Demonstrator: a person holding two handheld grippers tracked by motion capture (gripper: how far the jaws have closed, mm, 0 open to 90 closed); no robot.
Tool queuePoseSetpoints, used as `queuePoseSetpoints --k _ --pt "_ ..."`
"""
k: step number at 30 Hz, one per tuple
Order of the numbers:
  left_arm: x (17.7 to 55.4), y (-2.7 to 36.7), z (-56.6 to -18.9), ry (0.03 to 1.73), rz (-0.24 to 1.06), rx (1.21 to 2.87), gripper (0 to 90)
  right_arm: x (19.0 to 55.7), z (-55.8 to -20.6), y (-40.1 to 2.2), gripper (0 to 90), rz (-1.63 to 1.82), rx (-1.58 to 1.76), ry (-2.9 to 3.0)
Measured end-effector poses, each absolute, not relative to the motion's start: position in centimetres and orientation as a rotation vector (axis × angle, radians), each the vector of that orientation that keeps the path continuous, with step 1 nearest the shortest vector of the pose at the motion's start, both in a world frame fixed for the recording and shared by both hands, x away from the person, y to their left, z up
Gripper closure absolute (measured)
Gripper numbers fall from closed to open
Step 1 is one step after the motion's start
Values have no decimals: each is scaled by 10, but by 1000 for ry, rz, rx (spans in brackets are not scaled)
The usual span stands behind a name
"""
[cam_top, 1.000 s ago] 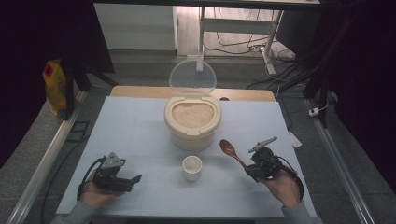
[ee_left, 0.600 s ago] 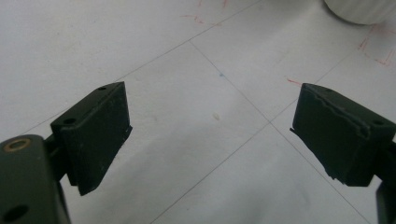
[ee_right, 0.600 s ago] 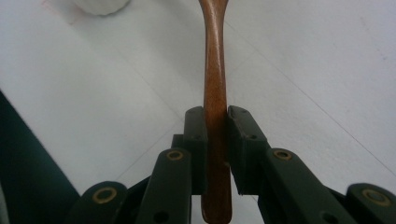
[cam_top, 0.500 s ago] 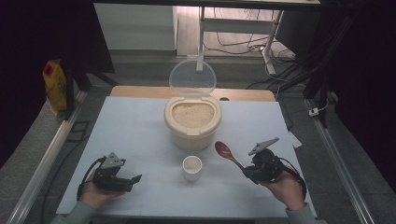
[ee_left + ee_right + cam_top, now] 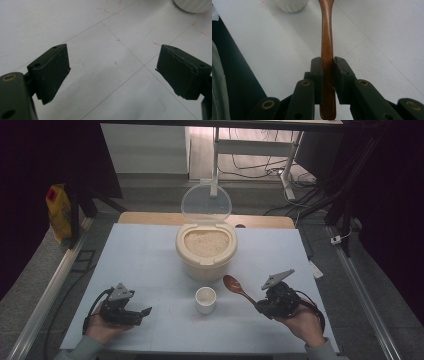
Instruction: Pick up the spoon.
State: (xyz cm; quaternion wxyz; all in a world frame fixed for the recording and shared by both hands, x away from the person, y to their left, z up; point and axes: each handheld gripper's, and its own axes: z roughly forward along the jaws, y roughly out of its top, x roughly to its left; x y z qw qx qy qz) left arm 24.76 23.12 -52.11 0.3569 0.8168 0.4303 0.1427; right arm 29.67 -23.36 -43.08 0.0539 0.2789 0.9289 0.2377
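A brown wooden spoon (image 5: 239,288) is clamped by its handle (image 5: 327,50) in my right gripper (image 5: 263,306), whose jaws are shut on it; the bowl of the spoon points toward the rice tub. A small white cup (image 5: 205,299) stands in the middle of the mat, left of the spoon, and its base shows at the top of the right gripper view (image 5: 290,5). A cream tub of rice (image 5: 206,246) with its clear lid (image 5: 205,203) raised stands behind the cup. My left gripper (image 5: 142,313) rests low at the front left, jaws wide open over bare mat (image 5: 112,65).
The pale blue mat (image 5: 140,260) covers the table, with its front edge close to both hands. A yellow bag (image 5: 59,213) stands off the table at the far left. A metal rail (image 5: 45,295) runs along the left side and another along the right (image 5: 365,295).
My right gripper has carried the spoon a little left and toward the cup, with the spoon's bowl now nearer the tub. The left gripper has stayed put.
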Motion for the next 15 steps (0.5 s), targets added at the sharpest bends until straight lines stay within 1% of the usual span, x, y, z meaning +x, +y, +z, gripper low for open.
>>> queuePoseSetpoints --k 15 --pt "248 229 -519 1094 371 2111 110 288 -432 -208 778 700 697 2862"
